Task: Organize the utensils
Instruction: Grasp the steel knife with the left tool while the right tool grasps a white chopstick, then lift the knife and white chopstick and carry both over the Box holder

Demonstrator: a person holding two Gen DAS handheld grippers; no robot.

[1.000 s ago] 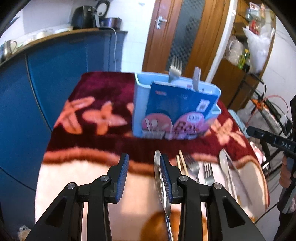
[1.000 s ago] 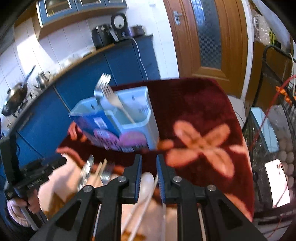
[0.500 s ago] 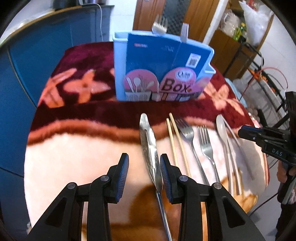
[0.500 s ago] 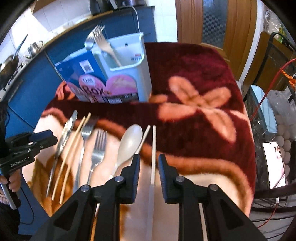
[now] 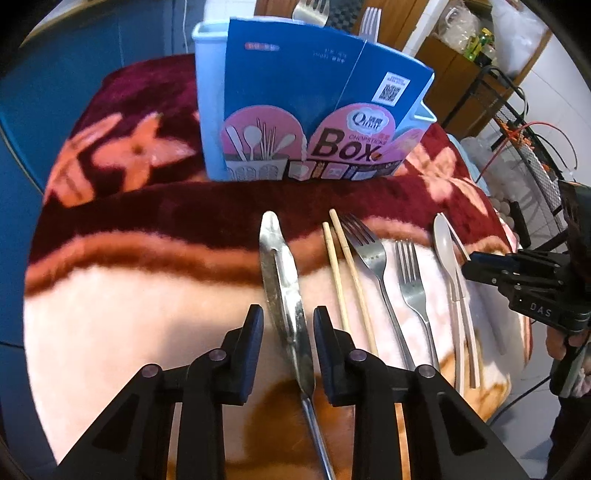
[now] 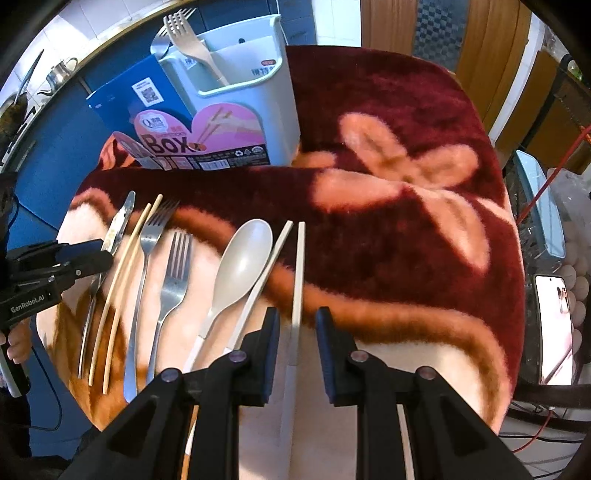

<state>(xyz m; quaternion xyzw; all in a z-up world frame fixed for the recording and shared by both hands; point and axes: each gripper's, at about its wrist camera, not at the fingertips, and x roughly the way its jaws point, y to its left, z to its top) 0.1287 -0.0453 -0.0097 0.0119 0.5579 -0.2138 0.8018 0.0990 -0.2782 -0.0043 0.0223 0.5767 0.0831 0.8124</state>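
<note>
Left gripper (image 5: pixel 288 325) jaws closing astride knife (image 5: pixel 282 280), right gripper (image 6: pixel 294 328) jaws apart astride chopstick (image 6: pixel 297 277), both pointing boxward.

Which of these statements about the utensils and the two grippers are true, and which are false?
1. The knife lies between the jaws of the left gripper. True; those jaws are closing, and a gap still shows on each side of the blade.
2. Two forks already stand in the blue utensil box. True.
3. The right gripper holds the beige spoon. False; a pale chopstick runs between its jaws, and the spoon lies beside it, untouched.
4. The wooden chopsticks lie at the far right of the row. False; they lie next to the knife.
5. Two metal forks lie on the blanket. True.
</note>
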